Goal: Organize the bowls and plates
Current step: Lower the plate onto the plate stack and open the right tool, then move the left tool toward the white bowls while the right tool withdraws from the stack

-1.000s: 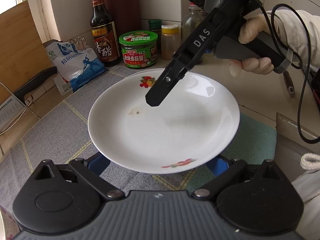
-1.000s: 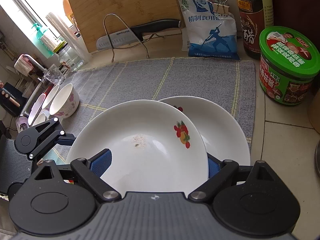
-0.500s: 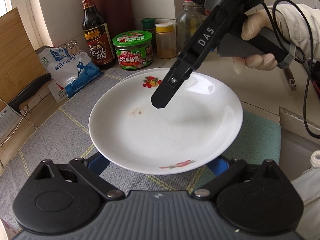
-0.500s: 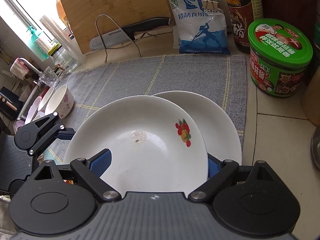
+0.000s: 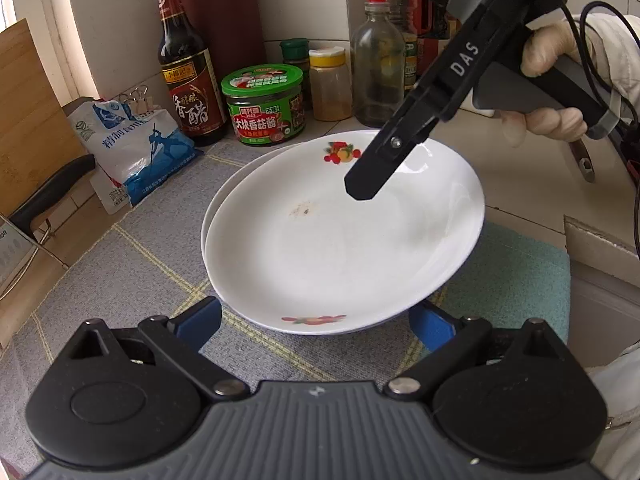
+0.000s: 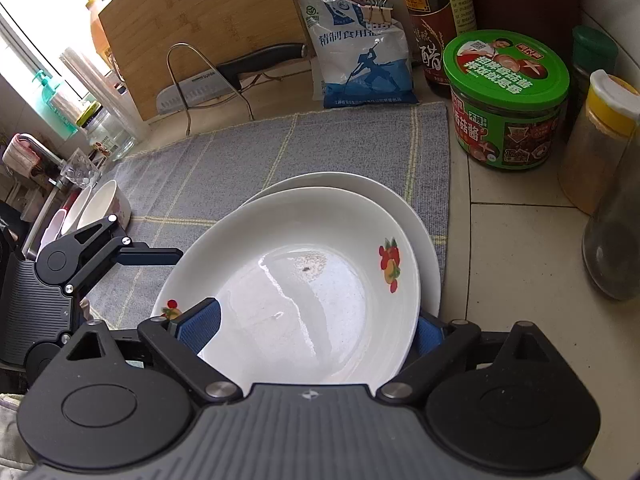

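From my left wrist view, the upper plate (image 5: 344,248), white with fruit prints, sits tilted on a lower plate (image 5: 224,200) whose rim shows along its far left edge; both rest on the grey mat (image 5: 132,264); my left gripper (image 5: 316,322) has its blue fingers (image 5: 200,318) wide apart, one either side of the near rim, not pressing it. My right gripper (image 6: 318,330), seen in its own view, straddles the same plate's rim; its jaws are opening, the plate between them, the pads (image 6: 202,322) beside the rim; whether they touch it I cannot tell. A gloved hand (image 5: 548,120) grips its handle. Behind the mat stand a green-lidded jar (image 6: 506,100), a vinegar bottle (image 5: 188,68) and a salt bag (image 6: 360,60); bowls (image 6: 100,212) lie at the mat's far left.
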`<state>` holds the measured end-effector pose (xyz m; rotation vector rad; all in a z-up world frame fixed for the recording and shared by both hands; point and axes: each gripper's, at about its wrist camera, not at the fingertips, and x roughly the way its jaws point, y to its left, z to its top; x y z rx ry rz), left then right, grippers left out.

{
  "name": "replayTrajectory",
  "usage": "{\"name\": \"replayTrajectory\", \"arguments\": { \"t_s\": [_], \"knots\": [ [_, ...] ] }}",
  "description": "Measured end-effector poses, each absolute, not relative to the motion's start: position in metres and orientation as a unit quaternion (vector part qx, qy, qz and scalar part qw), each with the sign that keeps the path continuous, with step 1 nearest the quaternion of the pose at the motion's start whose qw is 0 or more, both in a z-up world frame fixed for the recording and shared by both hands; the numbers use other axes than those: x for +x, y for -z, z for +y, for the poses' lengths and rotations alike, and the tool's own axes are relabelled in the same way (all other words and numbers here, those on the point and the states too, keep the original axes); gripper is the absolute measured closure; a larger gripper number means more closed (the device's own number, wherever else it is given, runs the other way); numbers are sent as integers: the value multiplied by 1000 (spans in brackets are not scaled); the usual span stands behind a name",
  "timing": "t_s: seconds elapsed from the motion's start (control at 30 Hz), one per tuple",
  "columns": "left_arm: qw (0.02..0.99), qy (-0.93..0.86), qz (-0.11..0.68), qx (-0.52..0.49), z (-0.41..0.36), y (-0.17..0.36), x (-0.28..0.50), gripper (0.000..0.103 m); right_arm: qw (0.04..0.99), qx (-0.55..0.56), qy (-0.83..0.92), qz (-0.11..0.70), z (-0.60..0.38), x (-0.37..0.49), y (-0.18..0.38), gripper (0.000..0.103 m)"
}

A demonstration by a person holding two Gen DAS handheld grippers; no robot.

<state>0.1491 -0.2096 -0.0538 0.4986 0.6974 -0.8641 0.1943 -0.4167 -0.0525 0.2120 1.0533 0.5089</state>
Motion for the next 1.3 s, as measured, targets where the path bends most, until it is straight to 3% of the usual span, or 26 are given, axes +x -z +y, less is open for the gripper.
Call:
{"name": "replayTrajectory", "arguments": {
  "t_s": [0.7,1.3],
  "knots": [
    [829,402,321,218,-208,54,147,2,845,54,-170,505,-408,169,41,0],
    [895,315,283,137,-176,12,126,1,917,-148,-125,349,-347,122,18,0]
  ]
}}
